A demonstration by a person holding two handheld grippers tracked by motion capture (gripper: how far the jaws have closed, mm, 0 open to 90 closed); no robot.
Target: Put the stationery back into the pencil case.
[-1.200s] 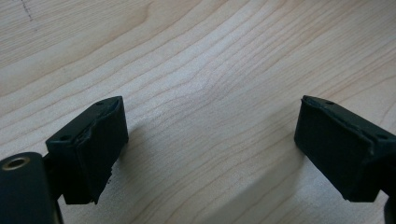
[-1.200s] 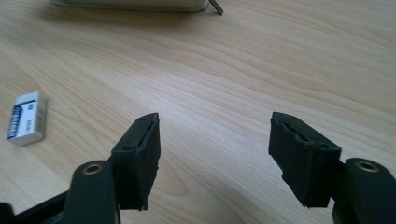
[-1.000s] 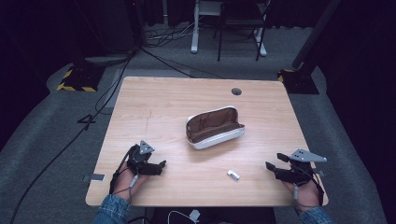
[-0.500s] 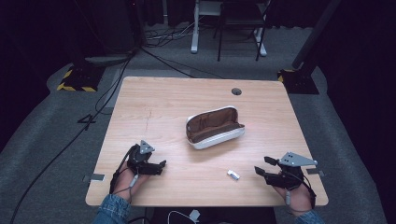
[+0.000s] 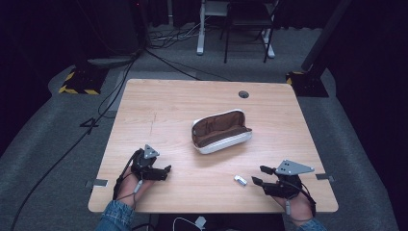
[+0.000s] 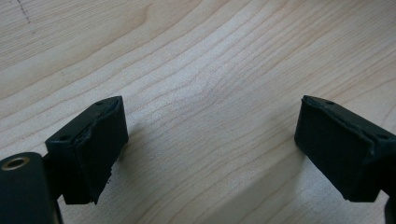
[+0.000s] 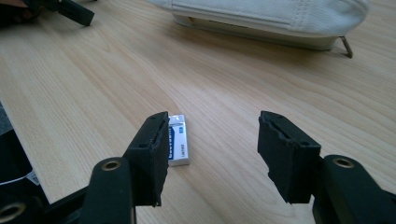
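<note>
From above, the left tool [image 5: 161, 172] and right tool [image 5: 260, 175] rest on the worktop [image 5: 168, 110], an open pouch [image 5: 220, 131] lying beyond and between them and a small white eraser [image 5: 240, 180] just beside the right tool's tips. The left gripper view shows its jaws spread over bare wood. In the right gripper view the jaws stand apart, the eraser [image 7: 179, 145] lying just past the left-hand jaw, the pouch [image 7: 275, 18] farther ahead.

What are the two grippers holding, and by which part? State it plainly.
Nothing is held. The left gripper is open over bare table; the right gripper is open, with the small eraser lying loose beside one jaw.
</note>
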